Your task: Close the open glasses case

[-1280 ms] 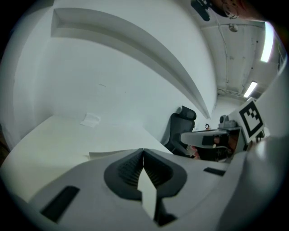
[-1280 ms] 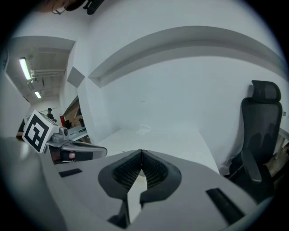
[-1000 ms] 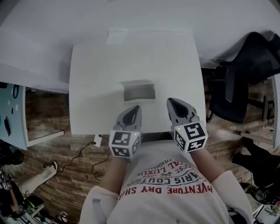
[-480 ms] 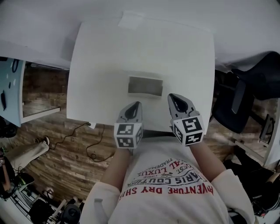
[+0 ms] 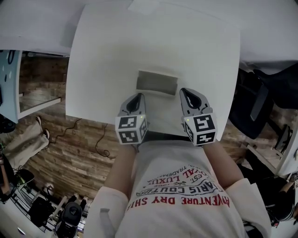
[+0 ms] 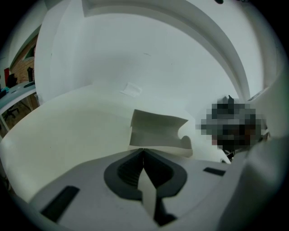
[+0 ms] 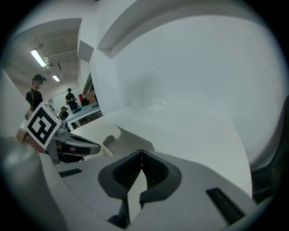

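An open glasses case (image 5: pixel 157 83) lies on the white table (image 5: pixel 116 51), pale grey, its lid raised. The left gripper view shows the case (image 6: pixel 158 131) just beyond my jaws, lid standing up. In the right gripper view the case (image 7: pixel 124 140) sits to the left of my jaws. My left gripper (image 5: pixel 136 98) hovers at the table's near edge, just left of and before the case, jaws together and empty. Just right of the case, my right gripper (image 5: pixel 188 95) is also shut with nothing held. The left gripper (image 7: pixel 86 145) also shows in the right gripper view.
A small white paper slip (image 5: pixel 139 4) lies at the table's far edge. A black office chair (image 5: pixel 258 102) stands to the right of the table. Wood floor with a cable (image 5: pixel 100 144) lies left. People (image 7: pixel 36 90) stand far off in the room.
The head view has shifted, so the table and case sit lower and closer in frame. Both grippers stay shut and have come nearer the case, flanking its front side.
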Demonstrator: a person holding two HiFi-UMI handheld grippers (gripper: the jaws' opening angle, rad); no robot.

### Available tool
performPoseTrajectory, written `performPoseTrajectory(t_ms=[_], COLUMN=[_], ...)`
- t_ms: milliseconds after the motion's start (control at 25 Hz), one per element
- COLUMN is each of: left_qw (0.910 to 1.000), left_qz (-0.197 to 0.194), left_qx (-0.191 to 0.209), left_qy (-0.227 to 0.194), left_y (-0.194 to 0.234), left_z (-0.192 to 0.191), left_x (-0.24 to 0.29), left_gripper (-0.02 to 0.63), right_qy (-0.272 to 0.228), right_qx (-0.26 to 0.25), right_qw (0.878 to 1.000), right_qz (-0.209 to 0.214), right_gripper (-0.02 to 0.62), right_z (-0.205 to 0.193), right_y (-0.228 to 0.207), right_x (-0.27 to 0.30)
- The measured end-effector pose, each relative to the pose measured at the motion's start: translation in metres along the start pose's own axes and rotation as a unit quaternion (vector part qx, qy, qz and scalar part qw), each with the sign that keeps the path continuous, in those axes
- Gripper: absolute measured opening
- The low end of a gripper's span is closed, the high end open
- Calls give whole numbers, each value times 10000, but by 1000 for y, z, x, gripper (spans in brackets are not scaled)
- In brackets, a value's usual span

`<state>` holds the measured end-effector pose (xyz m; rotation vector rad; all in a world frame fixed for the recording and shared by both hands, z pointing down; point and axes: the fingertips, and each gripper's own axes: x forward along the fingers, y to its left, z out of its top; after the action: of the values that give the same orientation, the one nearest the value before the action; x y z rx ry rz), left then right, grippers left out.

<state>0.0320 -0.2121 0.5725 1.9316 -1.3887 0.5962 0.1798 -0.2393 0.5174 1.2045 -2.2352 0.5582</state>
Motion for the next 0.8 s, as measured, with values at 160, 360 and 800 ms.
performPoseTrajectory(t_ms=[160,360,800], left_qw=[10000,9999,9998], left_qz=[43,39,-11], left_qx=[45,-99,-14], left_qy=[75,81,217], left_y=[6,5,5], left_z=[1,-1,-2], left_x=[6,8,8], left_gripper=[6,8,8], right_qy=[-38,-95,-110], right_qx=[-44,-102,-82], right_qw=[10000,9999,9999], right_qz=[28,82,-30], right_gripper=[12,12,12], right_z=[11,22,32], right_y=[-2,-4,-14], right_x=[9,18,38])
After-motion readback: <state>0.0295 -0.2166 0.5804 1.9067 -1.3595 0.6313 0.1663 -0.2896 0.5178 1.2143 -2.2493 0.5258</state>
